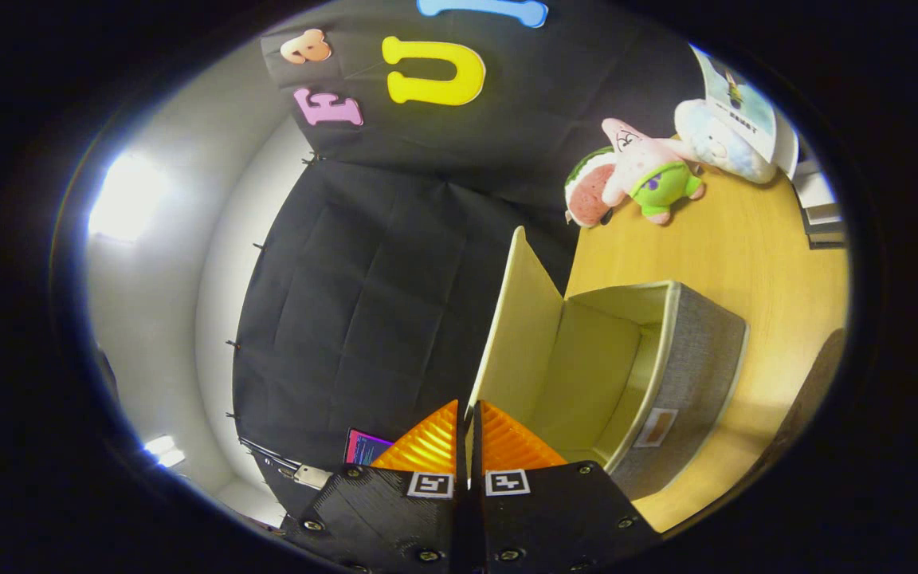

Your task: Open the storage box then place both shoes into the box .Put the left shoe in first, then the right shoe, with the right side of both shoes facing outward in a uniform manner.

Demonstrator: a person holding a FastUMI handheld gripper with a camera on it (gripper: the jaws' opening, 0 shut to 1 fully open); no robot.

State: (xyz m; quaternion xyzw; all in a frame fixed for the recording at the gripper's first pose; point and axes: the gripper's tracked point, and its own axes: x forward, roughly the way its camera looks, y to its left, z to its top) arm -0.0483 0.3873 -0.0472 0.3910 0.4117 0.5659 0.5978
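Fingers (468,446) closed on the edge of the storage box lid (516,335), one finger on each face of the panel, almost no gap between them. Lid raised, standing on edge, running straight ahead from the fingers. Storage box (698,359) open, just beside the fingers on the lid's far side; grey fabric outside, pale lining inside, a small label on its outer wall. Nothing visible inside it. Box sits on a wooden tabletop (746,239). Beyond the box, near the booth's black cloth wall (363,295), three plush toys in a cluster: a watermelon slice (586,191), a pink star figure (642,167), a pale blue-and-white animal (718,143), touching one another. A small lit screen (363,446) beside the fingers, against the cloth.
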